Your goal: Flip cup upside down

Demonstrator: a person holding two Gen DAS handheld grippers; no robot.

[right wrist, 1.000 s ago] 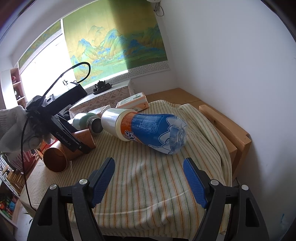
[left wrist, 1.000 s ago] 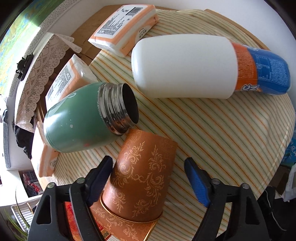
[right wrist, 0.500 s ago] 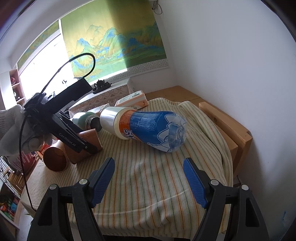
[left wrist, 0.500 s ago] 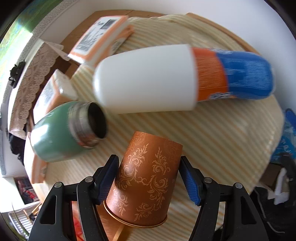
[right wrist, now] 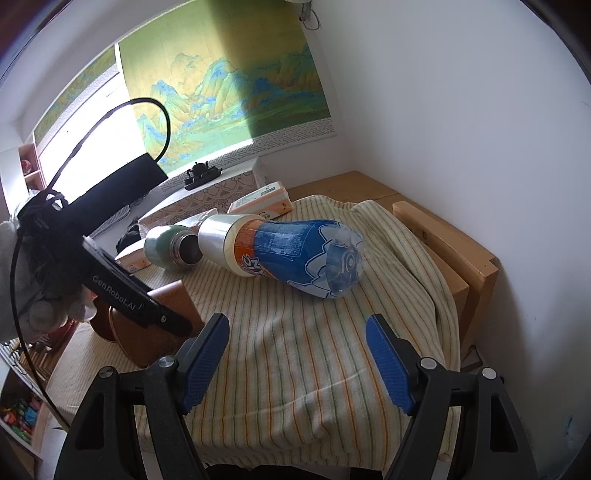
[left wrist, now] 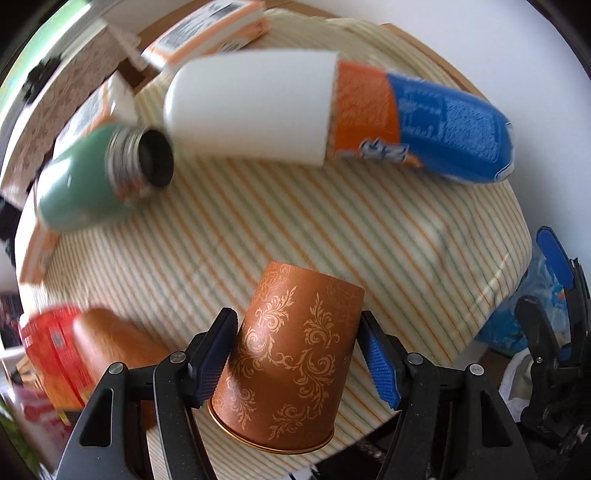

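My left gripper (left wrist: 295, 362) is shut on a copper-brown paper cup (left wrist: 291, 362) with a gold floral pattern. The cup's closed base points away from me and its gold rim faces me, and it is held above the striped cloth. In the right wrist view the cup (right wrist: 173, 299) is partly hidden behind the left gripper's body (right wrist: 125, 299). A second copper cup (left wrist: 110, 347) lies on its side at the lower left, also seen in the right wrist view (right wrist: 110, 325). My right gripper (right wrist: 295, 362) is open and empty above the cloth's near part.
A large blue-and-orange soda bottle (right wrist: 291, 254) with a white end lies on the striped cloth (right wrist: 295, 332). A green thermos (left wrist: 81, 184) lies open on its side. Orange-and-white tissue packs (left wrist: 207, 29) lie at the far edge, a red can (left wrist: 48, 354) at the left. Wooden table edge (right wrist: 461, 251) is at the right.
My left gripper closed on the cup, lifted it away from the second cup and moved right, away from the thermos. The right gripper barely moved.
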